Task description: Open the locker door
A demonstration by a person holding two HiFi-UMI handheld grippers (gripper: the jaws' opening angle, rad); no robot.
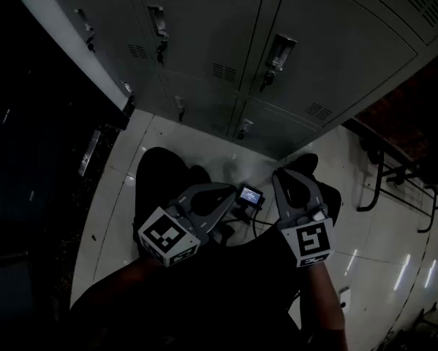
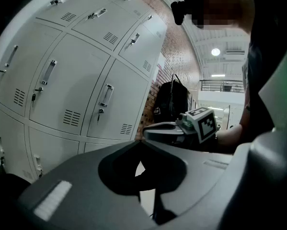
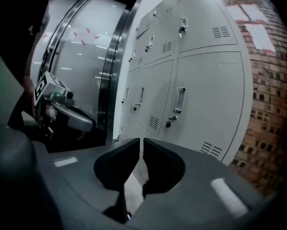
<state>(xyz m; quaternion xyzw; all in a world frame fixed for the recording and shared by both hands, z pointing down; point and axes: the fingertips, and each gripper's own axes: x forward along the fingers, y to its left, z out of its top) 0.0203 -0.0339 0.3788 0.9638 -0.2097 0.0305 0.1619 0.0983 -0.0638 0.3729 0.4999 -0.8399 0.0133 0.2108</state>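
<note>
A bank of grey metal lockers (image 1: 204, 35) stands in front of me, every door closed, each with a vertical handle (image 1: 279, 52) and a small lock under it. My left gripper (image 1: 232, 191) and right gripper (image 1: 283, 174) are held low side by side, well short of the doors. In the left gripper view the left gripper (image 2: 139, 142) has its jaws together, empty, with a locker handle (image 2: 106, 96) far ahead. The right gripper (image 3: 142, 141) shows only a thin slit between its jaws and nothing in it; the nearest handle (image 3: 180, 99) is still at a distance.
White tiled floor (image 1: 197, 141) runs up to the locker base. A black backpack (image 2: 172, 99) sits by a brick wall (image 3: 263, 119). Metal furniture legs (image 1: 379, 174) stand to the right. A metal-framed glass door (image 3: 114, 71) is left of the lockers.
</note>
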